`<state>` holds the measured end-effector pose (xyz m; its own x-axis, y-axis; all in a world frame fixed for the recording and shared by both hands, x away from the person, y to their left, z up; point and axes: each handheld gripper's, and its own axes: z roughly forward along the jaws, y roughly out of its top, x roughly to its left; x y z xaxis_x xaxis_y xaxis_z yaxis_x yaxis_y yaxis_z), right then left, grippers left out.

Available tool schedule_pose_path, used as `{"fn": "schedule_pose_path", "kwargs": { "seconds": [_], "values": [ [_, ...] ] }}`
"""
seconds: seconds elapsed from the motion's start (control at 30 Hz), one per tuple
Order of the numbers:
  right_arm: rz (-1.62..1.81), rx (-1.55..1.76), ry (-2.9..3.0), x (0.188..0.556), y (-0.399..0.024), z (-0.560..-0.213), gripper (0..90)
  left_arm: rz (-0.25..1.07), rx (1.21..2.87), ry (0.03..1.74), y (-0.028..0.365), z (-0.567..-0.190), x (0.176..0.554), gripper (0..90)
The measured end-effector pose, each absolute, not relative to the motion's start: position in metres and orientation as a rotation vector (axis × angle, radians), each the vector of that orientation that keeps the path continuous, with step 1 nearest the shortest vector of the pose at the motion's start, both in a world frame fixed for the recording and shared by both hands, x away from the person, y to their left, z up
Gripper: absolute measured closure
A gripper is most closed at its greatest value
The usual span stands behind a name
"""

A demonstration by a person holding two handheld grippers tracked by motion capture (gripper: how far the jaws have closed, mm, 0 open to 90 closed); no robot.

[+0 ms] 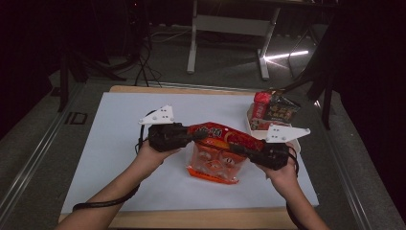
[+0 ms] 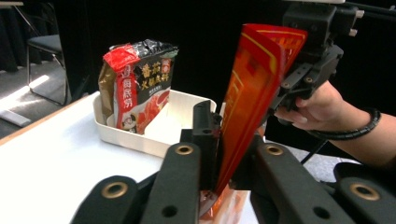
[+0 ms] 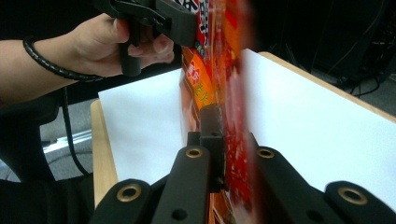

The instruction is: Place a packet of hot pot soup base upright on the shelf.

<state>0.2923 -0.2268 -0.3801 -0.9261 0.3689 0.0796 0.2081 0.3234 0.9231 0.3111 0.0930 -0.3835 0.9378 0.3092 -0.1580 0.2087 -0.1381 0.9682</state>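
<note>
Item: glossy red-orange foil snack packet (image 1: 218,148), held above the white table sheet (image 1: 119,143), long axis running hand to hand. Left gripper (image 1: 191,134) clamped on its left top corner; right gripper (image 1: 238,147) clamped on the right top edge. Cream plastic tray (image 2: 154,135) holding a black-and-red pouch (image 1: 274,109) stands near, back-right; open sheet to the left.

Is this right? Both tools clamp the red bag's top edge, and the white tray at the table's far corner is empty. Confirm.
Not quite: the white tray holds a black and red packet, as the left gripper view shows. Both the left tool and the right tool do clamp the red bag's top edge.
</note>
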Motion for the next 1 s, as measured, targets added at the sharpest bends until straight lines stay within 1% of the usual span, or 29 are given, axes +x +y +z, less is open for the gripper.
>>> {"fn": "schedule_pose_path", "kwargs": {
  "seconds": [0.03,0.07,0.13,0.3,0.37,0.4,0.43,0.47,0.5,0.53,0.6,0.67,0.73,0.9,1.0],
  "values": [
    [1.654,0.526,2.444,0.293,-0.226,-0.378,90.0,0.089,1.72,0.39,0.094,-0.384,0.311,83.5],
    [1.652,0.518,2.451,0.294,-0.225,-0.376,90.0,0.089,1.712,0.392,0.096,-0.385,0.311,80.2],
    [1.624,0.491,2.464,0.294,-0.222,-0.373,90.0,0.07,1.708,0.394,0.099,-0.387,0.313,77.5],
    [1.562,0.427,2.48,0.292,-0.217,-0.364,90.0,0.067,1.687,0.408,0.103,-0.39,0.313,55.6],
    [1.552,0.418,2.479,0.292,-0.217,-0.36,90.0,0.091,1.669,0.436,0.104,-0.392,0.312,42.9],
    [1.546,0.415,2.473,0.292,-0.218,-0.359,90.0,0.102,1.664,0.439,0.105,-0.393,0.311,38.3],
    [1.547,0.411,2.471,0.292,-0.219,-0.357,90.0,0.111,1.662,0.449,0.106,-0.394,0.311,36.9],
    [1.547,0.41,2.473,0.292,-0.219,-0.355,90.0,0.102,1.651,0.456,0.107,-0.395,0.311,32.1],
    [1.547,0.409,2.468,0.292,-0.22,-0.353,90.0,0.087,1.639,0.465,0.108,-0.396,0.311,25.2],
    [1.547,0.405,2.464,0.292,-0.221,-0.351,90.0,0.086,1.64,0.463,0.109,-0.398,0.311,23.1],
    [1.545,0.405,2.455,0.293,-0.222,-0.348,90.0,0.102,1.637,0.447,0.11,-0.4,0.309,12.5],
    [1.543,0.405,2.443,0.293,-0.224,-0.343,90.0,0.114,1.63,0.463,0.112,-0.402,0.308,11.4],
    [1.546,0.405,2.43,0.294,-0.226,-0.338,90.0,0.114,1.627,0.477,0.114,-0.405,0.307,7.5],
    [1.551,0.402,2.39,0.298,-0.232,-0.324,90.0,0.132,1.612,0.525,0.124,-0.413,0.302,7.5],
    [1.547,0.407,2.367,0.302,-0.236,-0.315,90.0,0.154,1.633,0.535,0.128,-0.418,0.298,7.5]
  ]
}}
